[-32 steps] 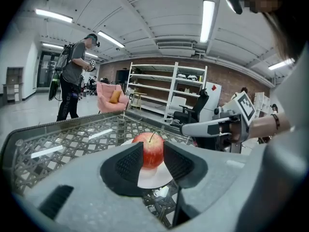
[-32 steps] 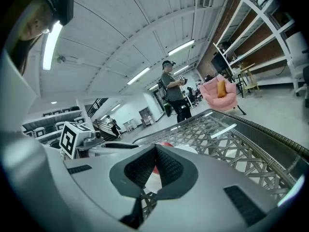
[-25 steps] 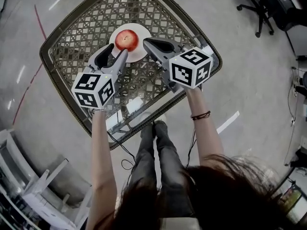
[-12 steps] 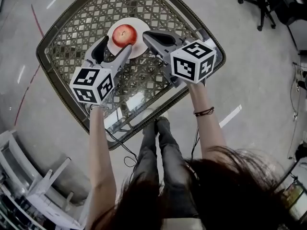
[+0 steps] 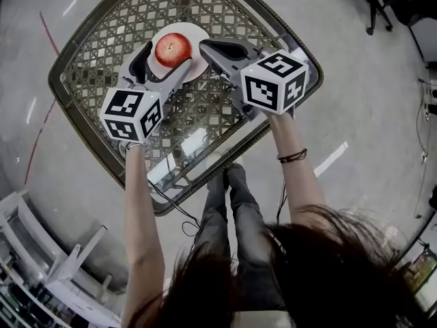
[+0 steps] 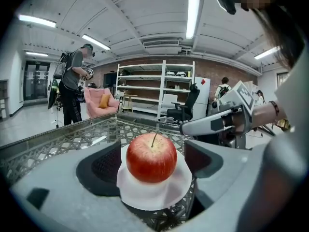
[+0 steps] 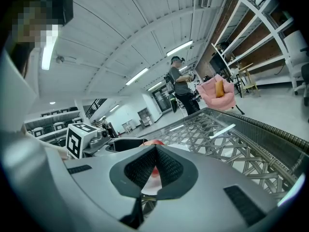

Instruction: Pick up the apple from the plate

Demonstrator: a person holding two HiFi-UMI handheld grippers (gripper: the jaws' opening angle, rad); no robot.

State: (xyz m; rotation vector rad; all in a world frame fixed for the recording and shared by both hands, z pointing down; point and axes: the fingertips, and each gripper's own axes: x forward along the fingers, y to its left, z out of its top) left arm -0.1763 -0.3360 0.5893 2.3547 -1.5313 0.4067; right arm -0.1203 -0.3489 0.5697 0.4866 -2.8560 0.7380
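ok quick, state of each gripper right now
left gripper: open and opening wider, apple between the jaws, not gripped
right gripper: shut, holding nothing

Wears dark grey trousers (image 5: 235,238) and dark shoes (image 5: 225,178), plus a thin dark band (image 5: 292,156) round the right wrist. Has long dark hair (image 5: 321,265). Carries a grey moulded plastic left gripper (image 5: 164,60) and a matching right gripper (image 5: 208,48), with black ribbed pads (image 6: 104,166) set into the broad jaw faces. Bears at the hand end a white left marker cube (image 5: 131,113) and right marker cube (image 5: 273,82), both printed with black squares. Trails a thin black cable (image 5: 166,201) past the legs. Is opening the left gripper's jaws, a red apple (image 6: 151,157) between them.
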